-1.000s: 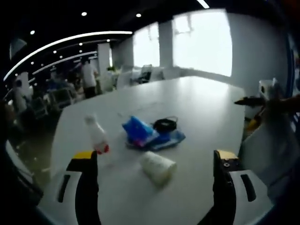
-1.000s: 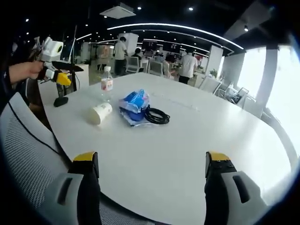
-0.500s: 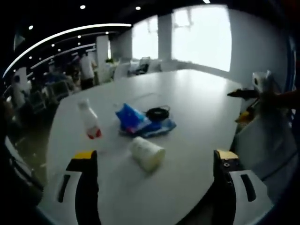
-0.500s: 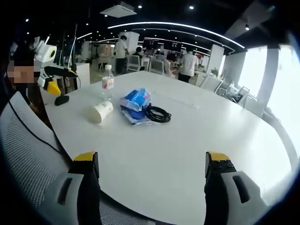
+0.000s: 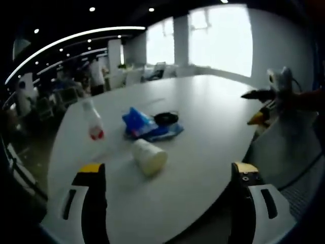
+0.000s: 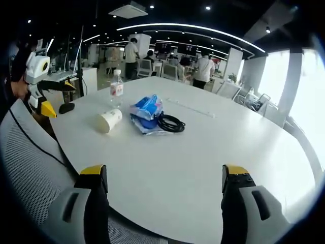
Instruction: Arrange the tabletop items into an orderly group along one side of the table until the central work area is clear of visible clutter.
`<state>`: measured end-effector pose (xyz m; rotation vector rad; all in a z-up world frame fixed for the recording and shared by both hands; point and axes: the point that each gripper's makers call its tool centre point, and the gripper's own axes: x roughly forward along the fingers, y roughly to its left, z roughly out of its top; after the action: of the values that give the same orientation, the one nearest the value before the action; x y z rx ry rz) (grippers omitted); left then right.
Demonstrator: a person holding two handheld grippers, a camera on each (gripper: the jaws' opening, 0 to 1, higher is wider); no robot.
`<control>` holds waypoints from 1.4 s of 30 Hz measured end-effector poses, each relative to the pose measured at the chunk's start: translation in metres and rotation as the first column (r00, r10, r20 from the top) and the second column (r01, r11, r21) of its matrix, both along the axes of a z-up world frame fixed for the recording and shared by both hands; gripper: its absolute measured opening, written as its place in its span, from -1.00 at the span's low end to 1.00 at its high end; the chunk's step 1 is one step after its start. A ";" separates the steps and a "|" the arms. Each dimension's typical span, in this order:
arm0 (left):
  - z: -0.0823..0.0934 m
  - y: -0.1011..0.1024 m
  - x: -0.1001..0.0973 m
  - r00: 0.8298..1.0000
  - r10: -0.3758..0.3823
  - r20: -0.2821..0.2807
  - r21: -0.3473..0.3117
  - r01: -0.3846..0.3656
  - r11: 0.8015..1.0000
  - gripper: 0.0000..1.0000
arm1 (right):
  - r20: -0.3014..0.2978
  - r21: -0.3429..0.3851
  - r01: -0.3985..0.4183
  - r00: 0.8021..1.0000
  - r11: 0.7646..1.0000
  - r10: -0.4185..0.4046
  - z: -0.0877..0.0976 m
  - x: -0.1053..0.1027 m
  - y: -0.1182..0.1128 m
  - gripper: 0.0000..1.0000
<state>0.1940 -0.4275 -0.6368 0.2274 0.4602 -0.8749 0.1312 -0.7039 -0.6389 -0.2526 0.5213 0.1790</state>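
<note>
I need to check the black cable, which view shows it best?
The right gripper view: the black cable is sharp there, its coiled loops lying against the blue packet. In the left gripper view it is a blurred dark oval.

Cup (image 6: 109,121) between bottle (image 6: 116,89) and packet (image 6: 146,110)

A white bench (image 6: 203,147) holds a small cluster: a paper cup (image 6: 109,121) on its side, a blue packet (image 6: 145,111) touching a black coiled cable (image 6: 170,123), and an upright bottle (image 6: 116,89) behind. The right tool (image 6: 163,185) hovers with jaws apart, holding nothing. The left tool (image 6: 48,99) shows at the left edge.
</note>
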 end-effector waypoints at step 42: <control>-0.001 -0.005 -0.012 1.000 0.022 0.019 0.014 -0.022 1.000 0.99 | -0.093 0.056 -0.164 0.981 0.985 0.169 0.019 0.053 0.034 0.92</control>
<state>0.1818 -0.4325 -0.6380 0.2432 0.4506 -0.8478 0.1841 -0.6702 -0.6202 -0.2415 0.5917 0.3675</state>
